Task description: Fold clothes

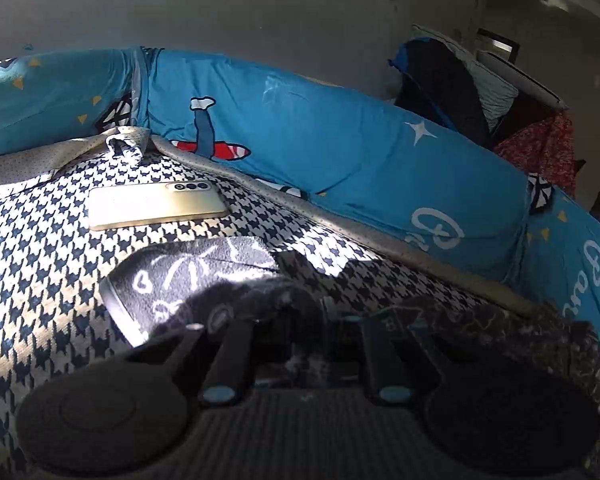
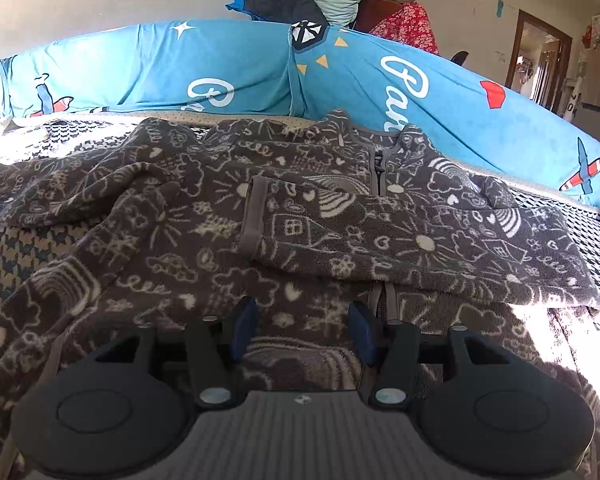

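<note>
A dark grey fleece jacket (image 2: 204, 200) with white doodle print lies spread on the houndstooth bed cover (image 2: 12, 256), zipper (image 2: 380, 168) facing up. One sleeve (image 2: 400, 240) is folded across its front, the cuff (image 2: 254, 216) near the middle. My right gripper (image 2: 302, 324) is open low over the jacket's lower front, its blue pads (image 2: 244, 324) apart with fleece showing between them. In the left wrist view my left gripper (image 1: 300, 320) is shut on the jacket's other sleeve (image 1: 204, 276). That fleece drapes over the fingertips and hides them, and the cuff end (image 1: 116, 304) hangs to the left.
A gold phone (image 1: 156, 204) lies face down on the bed cover (image 1: 40, 260) beyond the sleeve. Blue printed bolsters (image 1: 340, 152) line the far side against the wall. Piled bedding and clothes (image 2: 300, 0) sit behind them, and a doorway (image 2: 540, 60) opens at the right.
</note>
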